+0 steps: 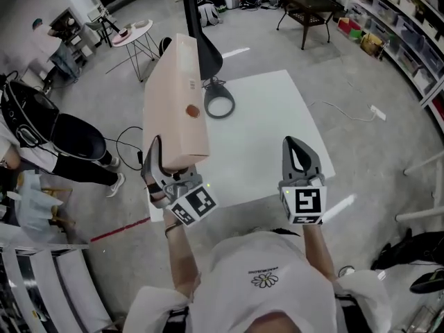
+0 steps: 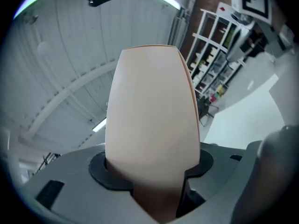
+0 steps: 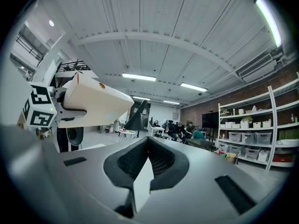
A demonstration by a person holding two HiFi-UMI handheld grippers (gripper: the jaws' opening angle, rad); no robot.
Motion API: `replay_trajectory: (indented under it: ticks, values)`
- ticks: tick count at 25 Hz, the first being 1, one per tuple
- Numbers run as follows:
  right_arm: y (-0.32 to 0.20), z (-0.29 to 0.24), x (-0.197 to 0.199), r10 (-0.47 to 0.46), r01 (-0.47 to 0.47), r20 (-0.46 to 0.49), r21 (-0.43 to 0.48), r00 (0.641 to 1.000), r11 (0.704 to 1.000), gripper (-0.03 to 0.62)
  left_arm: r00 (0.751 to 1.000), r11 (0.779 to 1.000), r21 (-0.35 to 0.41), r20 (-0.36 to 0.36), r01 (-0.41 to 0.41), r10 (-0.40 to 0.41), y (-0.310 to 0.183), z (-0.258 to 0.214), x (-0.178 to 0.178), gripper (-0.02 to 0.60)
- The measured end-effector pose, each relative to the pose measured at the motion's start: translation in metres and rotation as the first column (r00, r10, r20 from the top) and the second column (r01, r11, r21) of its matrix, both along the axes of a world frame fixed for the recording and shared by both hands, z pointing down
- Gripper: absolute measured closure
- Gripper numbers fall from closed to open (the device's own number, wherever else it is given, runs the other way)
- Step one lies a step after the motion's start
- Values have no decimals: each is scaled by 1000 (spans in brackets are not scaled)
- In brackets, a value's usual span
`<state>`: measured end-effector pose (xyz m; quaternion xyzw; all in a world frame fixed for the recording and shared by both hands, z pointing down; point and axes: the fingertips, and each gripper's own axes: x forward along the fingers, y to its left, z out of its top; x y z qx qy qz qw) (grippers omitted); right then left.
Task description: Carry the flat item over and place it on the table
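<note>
The flat item (image 1: 177,96) is a long pale beige slab with a small brown dot on its side. My left gripper (image 1: 170,166) is shut on its near end and holds it in the air above the left edge of the white table (image 1: 267,130). It stretches away from me, turned on edge. In the left gripper view the item (image 2: 152,120) fills the middle, wedged between the jaws of the left gripper (image 2: 152,174). My right gripper (image 1: 300,151) hovers above the table's near right part, shut and empty. From the right gripper view, the right gripper (image 3: 147,160) is closed and the item (image 3: 96,101) shows at left.
A black lamp with a ring head (image 1: 219,107) stands at the table's far left, its dark stem (image 1: 201,40) rising behind the item. A person (image 1: 66,141) stands on the floor at left. Shelves (image 1: 409,26) line the right wall; a cable (image 1: 347,109) lies on the floor.
</note>
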<state>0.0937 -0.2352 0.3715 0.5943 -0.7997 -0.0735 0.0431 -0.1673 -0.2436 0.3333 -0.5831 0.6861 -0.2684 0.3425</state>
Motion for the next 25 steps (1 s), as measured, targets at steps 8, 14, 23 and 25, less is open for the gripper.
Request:
replay_trajectory:
  ticks: [8,14,23,25]
  values:
    - [-2,10,1,6,-7,-23,-36,1000,999,582,961,977,-199,274,81,-24,-7,70,-18,293]
    - [-6,19,-4,-15,13,-37,-66,999,998,582,965,964,-222,249,145,-88,-9,84,-34,291]
    - [-7,36,-12,-33,26,-52,-114,998,993,582,951,897,-400,304,187,-63,-11,154,-43,290]
    - [-7,36,-10,-27,21,-54,-119,998,993,582,950,874,-451,311,183,-38,-16,173,-43,290]
